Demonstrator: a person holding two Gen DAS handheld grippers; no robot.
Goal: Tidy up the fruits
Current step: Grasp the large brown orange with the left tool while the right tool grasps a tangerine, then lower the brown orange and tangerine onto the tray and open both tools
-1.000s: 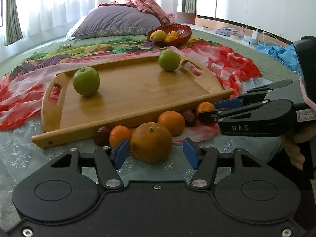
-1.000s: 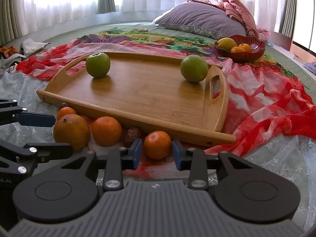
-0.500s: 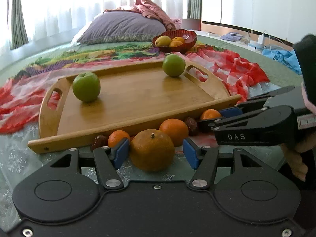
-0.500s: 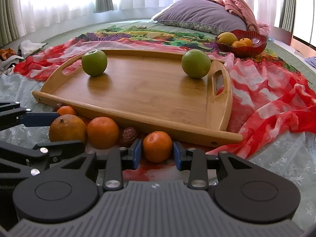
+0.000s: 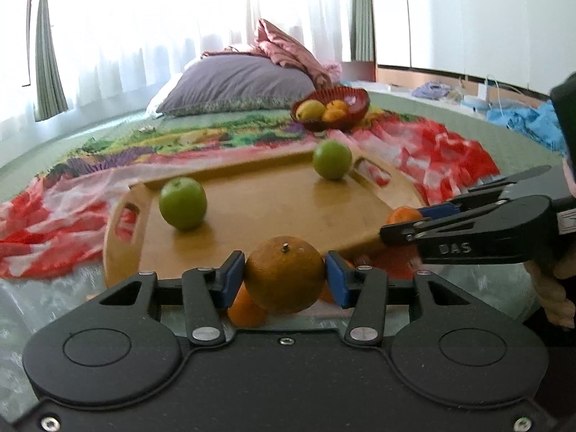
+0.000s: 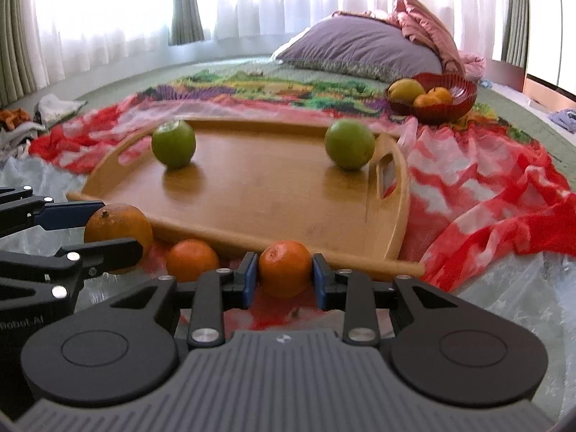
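My left gripper (image 5: 284, 279) is shut on a large dull orange (image 5: 284, 273) and holds it lifted in front of the wooden tray (image 5: 273, 212). My right gripper (image 6: 284, 279) is shut on a small orange (image 6: 284, 268), also lifted near the tray's front edge (image 6: 288, 248). Two green apples sit on the tray, one left (image 6: 173, 144) and one right (image 6: 349, 145). Another orange (image 6: 192, 259) lies on the cloth before the tray. The left gripper with its large orange (image 6: 118, 230) shows at the left of the right wrist view.
A red bowl (image 6: 450, 97) with a yellow fruit and oranges stands behind the tray to the right. A purple pillow (image 6: 360, 50) lies at the back. A red patterned cloth (image 6: 486, 187) spreads under and around the tray. Clothes lie at the far edges.
Both grippers closed on their oranges and lifted them off the cloth. The views rose, so the tray now sits lower and closer in both.
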